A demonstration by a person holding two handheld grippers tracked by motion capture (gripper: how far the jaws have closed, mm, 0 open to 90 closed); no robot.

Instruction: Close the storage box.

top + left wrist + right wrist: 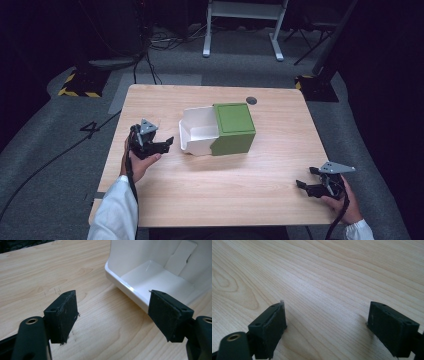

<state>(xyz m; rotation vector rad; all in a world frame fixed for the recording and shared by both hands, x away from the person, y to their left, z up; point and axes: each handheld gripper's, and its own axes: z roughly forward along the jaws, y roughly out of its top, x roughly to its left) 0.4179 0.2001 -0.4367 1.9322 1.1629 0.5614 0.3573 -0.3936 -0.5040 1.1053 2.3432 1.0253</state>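
I work in what looks like a lab or recording studio. My light wooden table stands alone on grey carpet, ringed by darkness. Black cables trail across the floor. Yellow-and-black hazard-striped stand bases sit at the far corners, and a white metal frame stands behind.

left gripper with black padded jaws spread wide, glossy white plastic open-fronted bin just ahead, light wooden table beneath
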